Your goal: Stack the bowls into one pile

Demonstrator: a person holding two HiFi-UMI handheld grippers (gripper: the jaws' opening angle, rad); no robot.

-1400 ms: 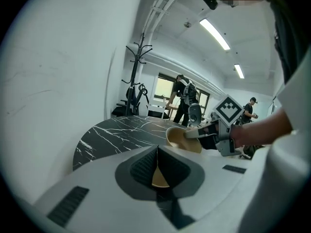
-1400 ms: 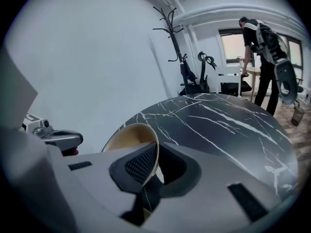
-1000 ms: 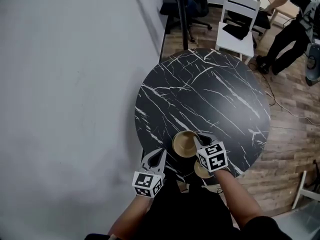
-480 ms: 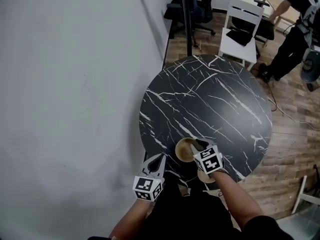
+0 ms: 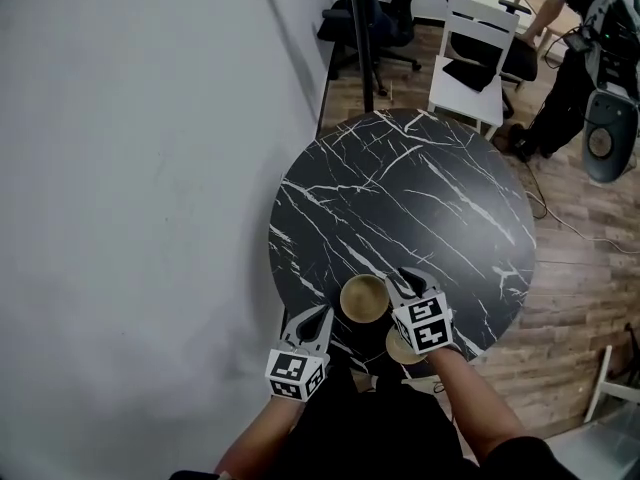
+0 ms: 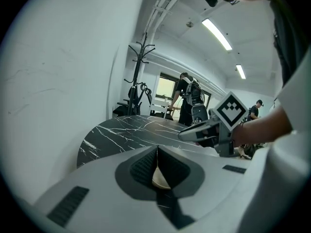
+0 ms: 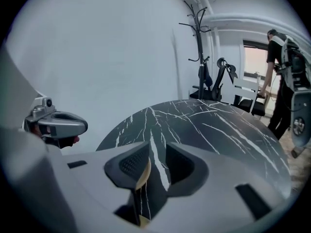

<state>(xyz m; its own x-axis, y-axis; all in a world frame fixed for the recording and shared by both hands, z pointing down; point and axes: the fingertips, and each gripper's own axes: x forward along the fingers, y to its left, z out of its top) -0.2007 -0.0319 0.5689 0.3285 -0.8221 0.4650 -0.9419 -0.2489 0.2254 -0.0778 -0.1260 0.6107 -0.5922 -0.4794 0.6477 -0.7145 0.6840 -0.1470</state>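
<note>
Wall [image 5: 130, 218]: plain white, filling the left of the head view and running just beside the worktop's left edge.
Floor [image 5: 580, 298]: wood planks, to the right of the worktop and beyond it.
Worktop [image 5: 420, 198]: round, black with white marble veins; both bowls sit near its near edge.
Person in the background [image 5: 560, 88]: stands at the top right, well apart from the worktop.
White chair [image 5: 470, 53]: just beyond the worktop's far edge.
Coat stand [image 5: 362, 28]: black, upright, beyond the worktop near the wall.
Right tool [image 5: 403, 279]: held over the near part of the worktop. Its jaws stand apart and have just been opening. A tan bowl rim shows in the gap close to the left-hand pad, and the two pads do not pinch it.
Left tool [image 5: 322, 311]: at the worktop's near edge, left of the bowls, jaws together at the tips and clamped on nothing.
Far bowl [image 5: 364, 298]: tan, upright on the worktop, between the two tools and just beside the right tool's tips.
Near bowl [image 5: 402, 347]: tan, at the worktop's near edge, partly hidden under the right tool's marker cube and apart from the far bowl, so the two are not stacked.
</note>
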